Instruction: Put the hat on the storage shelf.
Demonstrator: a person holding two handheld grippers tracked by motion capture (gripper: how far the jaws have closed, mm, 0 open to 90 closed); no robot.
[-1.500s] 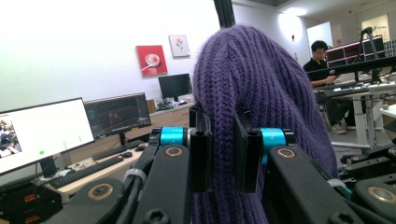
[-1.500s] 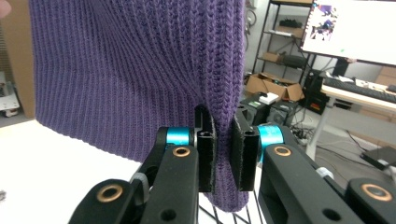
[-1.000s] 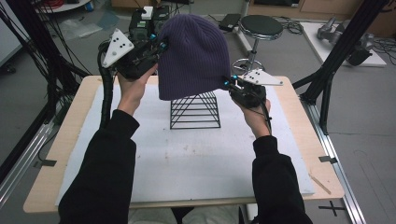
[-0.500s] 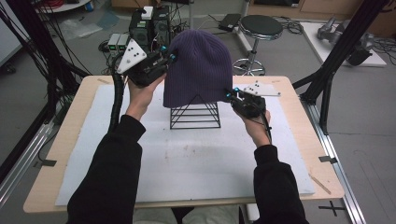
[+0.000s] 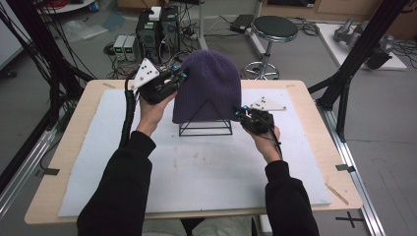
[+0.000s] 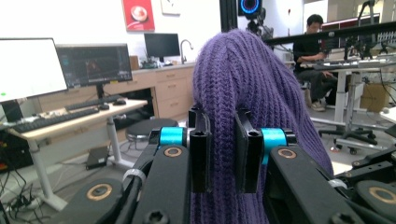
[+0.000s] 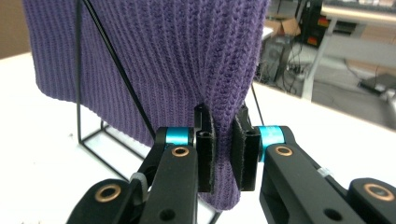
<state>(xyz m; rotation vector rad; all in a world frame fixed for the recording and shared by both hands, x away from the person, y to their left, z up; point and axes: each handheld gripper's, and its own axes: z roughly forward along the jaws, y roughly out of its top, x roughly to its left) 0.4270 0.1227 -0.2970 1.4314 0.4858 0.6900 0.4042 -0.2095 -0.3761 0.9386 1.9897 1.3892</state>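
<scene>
A purple knit beanie hangs upright over a black wire pyramid stand near the far edge of the table, midway between its left and right edges. Its long axis runs vertically, crown up, open hem down. The left gripper is clenched on a fold of knit on the beanie's left side; the right gripper pinches the hem at its lower right. The stand sits on a white foam mat.

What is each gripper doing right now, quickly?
Left gripper: closed on the purple beanie, high on its side.
Right gripper: closed on the beanie's lower edge.
</scene>
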